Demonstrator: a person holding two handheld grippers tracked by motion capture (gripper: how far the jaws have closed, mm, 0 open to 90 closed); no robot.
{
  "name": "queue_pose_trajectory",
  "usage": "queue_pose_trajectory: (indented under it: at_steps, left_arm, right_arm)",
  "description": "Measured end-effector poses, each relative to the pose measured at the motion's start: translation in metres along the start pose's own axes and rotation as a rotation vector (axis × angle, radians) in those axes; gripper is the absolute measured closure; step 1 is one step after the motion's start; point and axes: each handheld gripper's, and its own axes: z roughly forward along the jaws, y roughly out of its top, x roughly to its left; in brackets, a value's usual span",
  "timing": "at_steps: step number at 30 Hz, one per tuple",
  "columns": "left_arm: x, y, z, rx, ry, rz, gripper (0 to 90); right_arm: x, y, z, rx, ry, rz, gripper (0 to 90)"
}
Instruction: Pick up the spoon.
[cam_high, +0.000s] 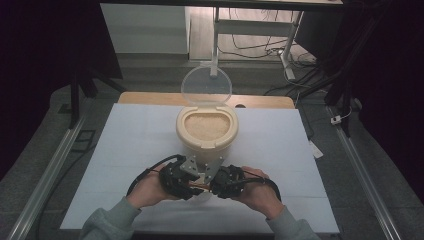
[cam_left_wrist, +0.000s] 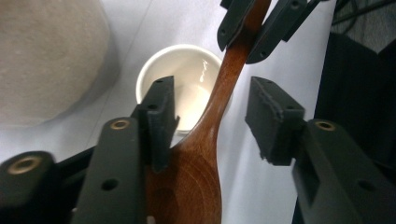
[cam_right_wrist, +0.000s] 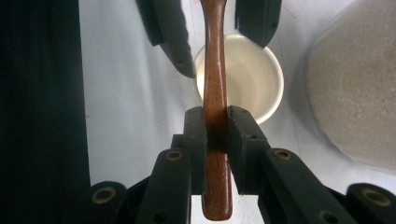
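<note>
Wooden spoon (cam_right_wrist: 215, 93), dark reddish-brown, glossy, grain visible in the bowl. Held level above the white table, between the right gripper (cam_right_wrist: 216, 128) and the left gripper (cam_left_wrist: 212, 114). Slim handle clamped tight in the right gripper's black pads, butt end poking out behind them. Broad bowl end lying between the left gripper's pads, one pad touching its edge, the other standing apart. Directly below the spoon's neck, a small white cup (cam_left_wrist: 187, 77), upright, glazed, round-rimmed, nothing seen inside, standing on the table.

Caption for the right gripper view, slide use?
Right gripper clamps wooden spoon handle above white cup.
</note>
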Motion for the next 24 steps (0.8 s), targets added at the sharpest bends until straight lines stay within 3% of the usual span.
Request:
queue_pose_trajectory:
  at_steps: [2, 8, 9, 11, 12, 14, 17, 19, 24]
  left_arm:
    - [0.0, 0.0, 0.003, 0.028, -0.004, 0.002, 60.0]
    - [-0.001, 0.001, 0.007, 0.068, -0.011, 0.033, 68.1]
    - [-0.001, 0.001, 0.008, 0.072, -0.015, 0.036, 69.3]
    - [-0.002, 0.001, 0.01, 0.078, -0.03, 0.044, 70.6]
    - [-0.002, 0.001, 0.01, 0.095, -0.035, 0.07, 72.5]
    - [-0.003, 0.0, 0.011, 0.079, -0.043, 0.058, 75.2]
    - [-0.002, 0.001, 0.01, 0.128, -0.065, 0.123, 78.4]
    - [-0.006, 0.0, 0.013, 0.085, -0.057, 0.079, 79.4]
    - [-0.008, 0.0, 0.01, 0.07, -0.034, 0.083, 80.4]
  right_arm:
    - [0.0, 0.001, -0.001, 0.012, -0.006, -0.034, 77.7]
    - [0.004, 0.002, 0.001, 0.013, -0.011, -0.068, 77.5]
    - [0.003, 0.002, 0.001, 0.016, -0.018, -0.101, 77.5]
    - [0.005, 0.002, 0.002, 0.021, -0.015, -0.096, 77.5]
    - [0.007, 0.002, 0.002, 0.036, -0.019, -0.112, 77.4]
    - [0.008, 0.002, 0.002, 0.03, -0.024, -0.126, 76.8]
    - [0.008, 0.002, 0.002, 0.01, -0.025, -0.144, 76.1]
    - [0.008, 0.002, 0.001, 0.011, -0.043, -0.16, 75.5]
    - [0.007, 0.002, -0.003, -0.02, -0.055, -0.148, 74.5]
